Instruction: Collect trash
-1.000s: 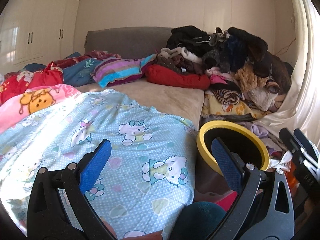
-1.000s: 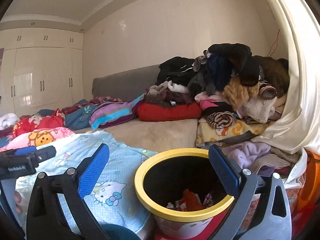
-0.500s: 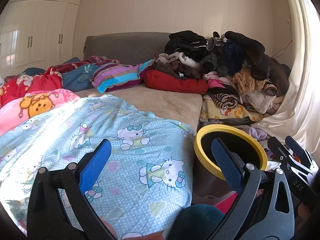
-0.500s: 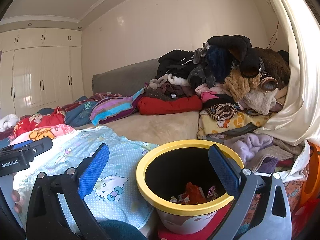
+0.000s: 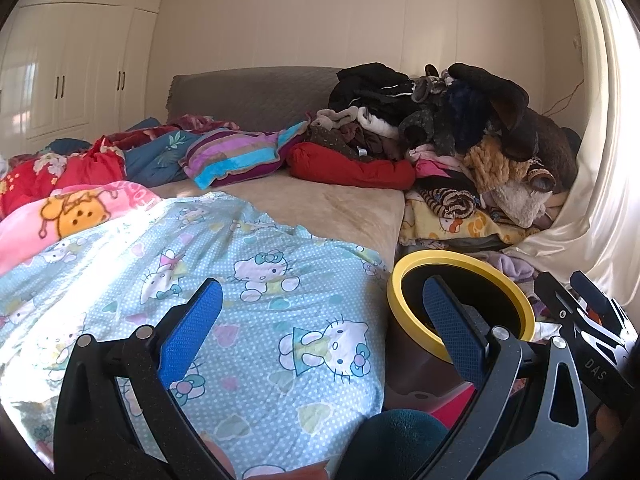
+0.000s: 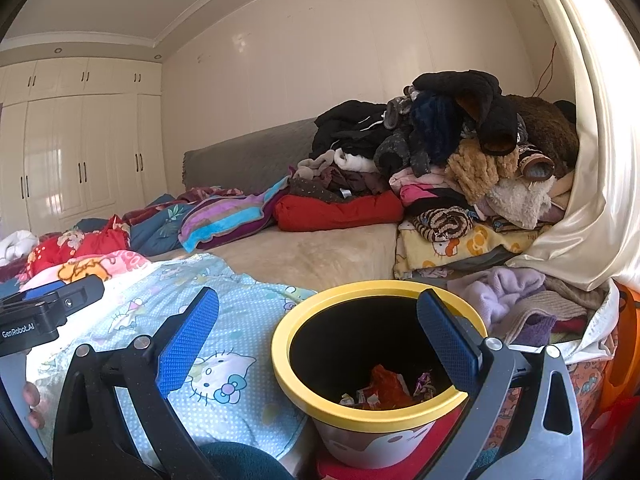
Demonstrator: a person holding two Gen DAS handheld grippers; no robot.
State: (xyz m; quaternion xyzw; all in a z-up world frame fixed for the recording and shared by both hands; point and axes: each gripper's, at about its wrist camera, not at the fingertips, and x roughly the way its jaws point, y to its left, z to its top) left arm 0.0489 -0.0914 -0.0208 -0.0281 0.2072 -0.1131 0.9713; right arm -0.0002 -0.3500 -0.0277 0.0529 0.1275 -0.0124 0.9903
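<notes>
A yellow-rimmed trash bin [image 6: 304,392] stands beside the bed, low in the right wrist view. Red and silver wrappers [image 6: 384,390] lie at its bottom. My right gripper [image 6: 316,336] hovers open over the bin's left rim, nothing between its blue pads. In the left wrist view the same bin [image 5: 404,280] sits at the lower right. My left gripper [image 5: 320,320] is open and empty above the light blue cartoon-cat blanket [image 5: 256,264]. The right gripper's body [image 5: 588,328] shows at the far right of that view.
The bed carries a pink blanket [image 5: 72,208], a striped pillow [image 5: 236,156] and a red cushion [image 5: 352,168]. A tall heap of clothes [image 6: 460,160] rises behind the bin. A cream curtain [image 6: 580,216] hangs at the right. White wardrobes [image 6: 68,160] line the left wall.
Both views have drifted slightly; the bin sits a little lower and nearer in each. Both grippers stay open and empty throughout.
</notes>
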